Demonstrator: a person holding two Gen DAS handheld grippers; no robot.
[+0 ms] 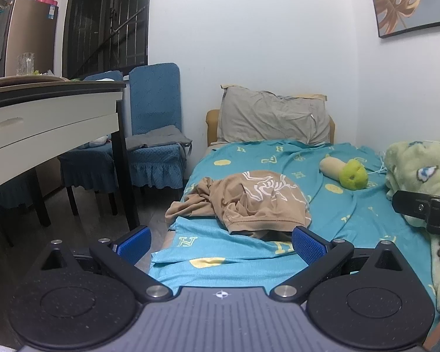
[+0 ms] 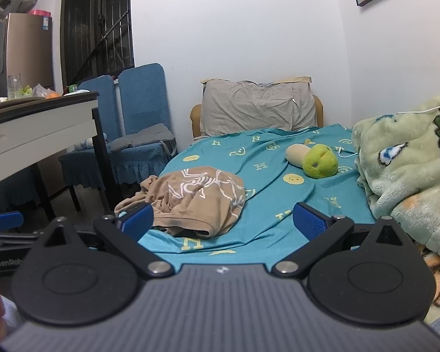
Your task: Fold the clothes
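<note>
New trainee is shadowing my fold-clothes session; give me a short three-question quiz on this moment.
1. True or false: the crumpled tan printed T-shirt is already folded flat.
2. What lies nearest the grey pillow: A) green-headed plush toy, B) blue-covered chair, C) pale green fleece blanket?
3. Fill in: both the left gripper and right gripper are ____.

Key: 1 false; 2 A; 3 open, holding nothing.

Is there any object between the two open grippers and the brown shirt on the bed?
Nothing visible blocks them. The brown shirt lies crumpled on the teal sheet, just ahead of the left gripper and the right gripper. The green plush toy lies farther back.
</note>
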